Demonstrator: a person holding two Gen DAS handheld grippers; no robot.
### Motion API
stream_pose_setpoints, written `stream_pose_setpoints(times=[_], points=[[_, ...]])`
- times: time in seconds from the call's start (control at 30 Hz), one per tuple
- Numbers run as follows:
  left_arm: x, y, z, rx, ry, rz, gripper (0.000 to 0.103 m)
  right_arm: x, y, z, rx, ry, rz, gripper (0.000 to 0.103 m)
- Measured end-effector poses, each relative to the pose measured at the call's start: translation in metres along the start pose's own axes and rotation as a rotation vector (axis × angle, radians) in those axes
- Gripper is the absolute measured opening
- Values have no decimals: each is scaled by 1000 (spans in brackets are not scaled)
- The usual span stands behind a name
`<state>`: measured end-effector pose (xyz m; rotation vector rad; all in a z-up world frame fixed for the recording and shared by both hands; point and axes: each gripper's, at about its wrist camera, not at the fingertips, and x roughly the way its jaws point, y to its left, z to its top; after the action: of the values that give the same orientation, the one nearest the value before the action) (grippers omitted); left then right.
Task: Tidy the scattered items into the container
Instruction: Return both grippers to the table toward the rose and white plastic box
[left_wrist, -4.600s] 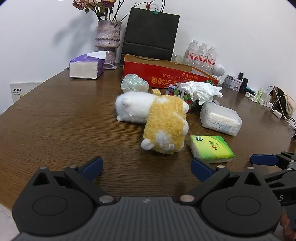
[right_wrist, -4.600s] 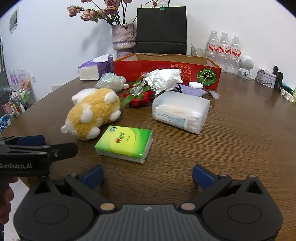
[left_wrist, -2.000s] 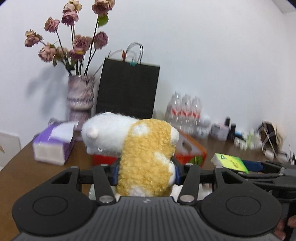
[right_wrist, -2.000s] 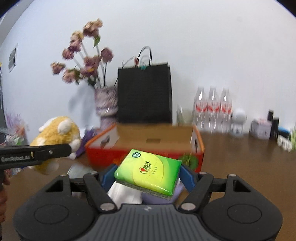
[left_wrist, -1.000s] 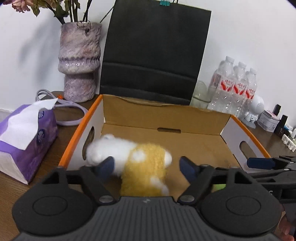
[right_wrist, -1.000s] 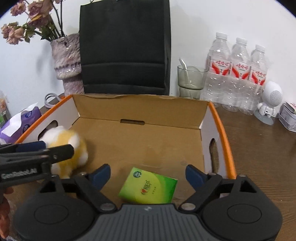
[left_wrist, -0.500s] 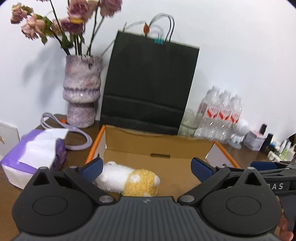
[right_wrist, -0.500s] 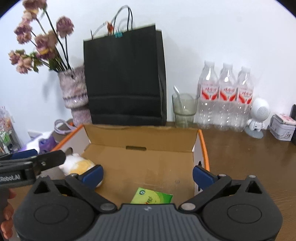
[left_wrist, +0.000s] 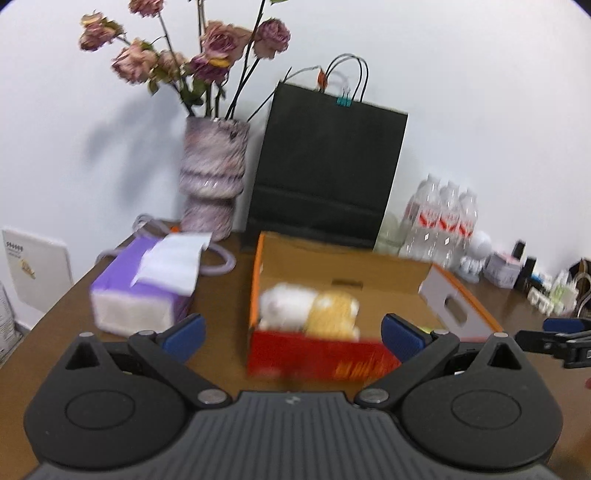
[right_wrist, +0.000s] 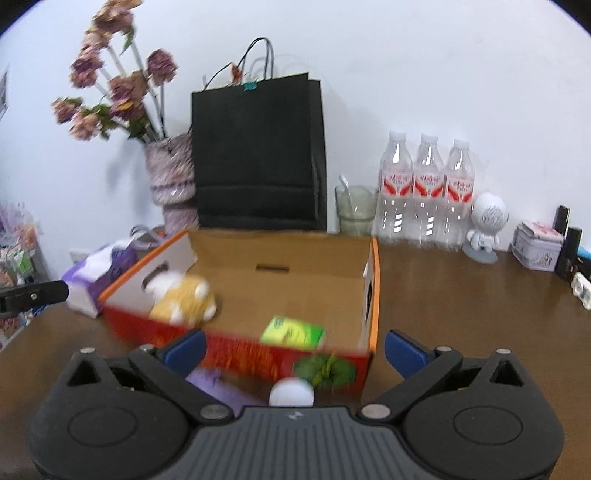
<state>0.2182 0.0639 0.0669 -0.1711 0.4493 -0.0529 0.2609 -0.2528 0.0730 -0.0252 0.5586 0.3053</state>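
The red cardboard box (left_wrist: 317, 360) (right_wrist: 236, 350) stands open on the brown table. The white and yellow plush toy (left_wrist: 308, 310) (right_wrist: 181, 299) lies in its left end. The green tissue pack (right_wrist: 291, 330) lies in its right front part. My left gripper (left_wrist: 291, 334) is open and empty, in front of and above the box. My right gripper (right_wrist: 295, 349) is open and empty, also in front of the box. A white round lid (right_wrist: 291, 393) and a purple item (right_wrist: 218, 384) lie on the table just in front of the box.
A purple tissue box (left_wrist: 147, 288) sits left of the red box. A vase of dried roses (left_wrist: 212, 181) and a black paper bag (left_wrist: 325, 166) stand behind it. Three water bottles (right_wrist: 424, 192), a glass (right_wrist: 354, 214) and a small white figure (right_wrist: 484, 229) stand at the back right.
Both grippers have let go of the plush toy and the tissue pack into the box, opened, and pulled back and up from it. The views are blurred by motion.
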Motion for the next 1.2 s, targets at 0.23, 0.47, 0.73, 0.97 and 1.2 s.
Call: stream_pose_setpoints(times=[0.23, 0.47, 0.73, 0.97, 1.2], points=[[-37, 9, -46, 43, 84, 25, 103, -32, 21, -63, -19, 67, 16, 103], [-67, 6, -83, 31, 126, -7, 103, -63, 48, -107, 19, 72, -18, 103], [-73, -8, -108, 50, 127, 3, 103, -56, 88, -130, 13, 74, -91, 103], [-70, -17, -108, 61, 100, -40, 103, -37, 111, -134, 36, 45, -214, 103], [-57, -28, -106, 75, 110, -67, 103, -26, 108, -131, 60, 75, -256, 100]])
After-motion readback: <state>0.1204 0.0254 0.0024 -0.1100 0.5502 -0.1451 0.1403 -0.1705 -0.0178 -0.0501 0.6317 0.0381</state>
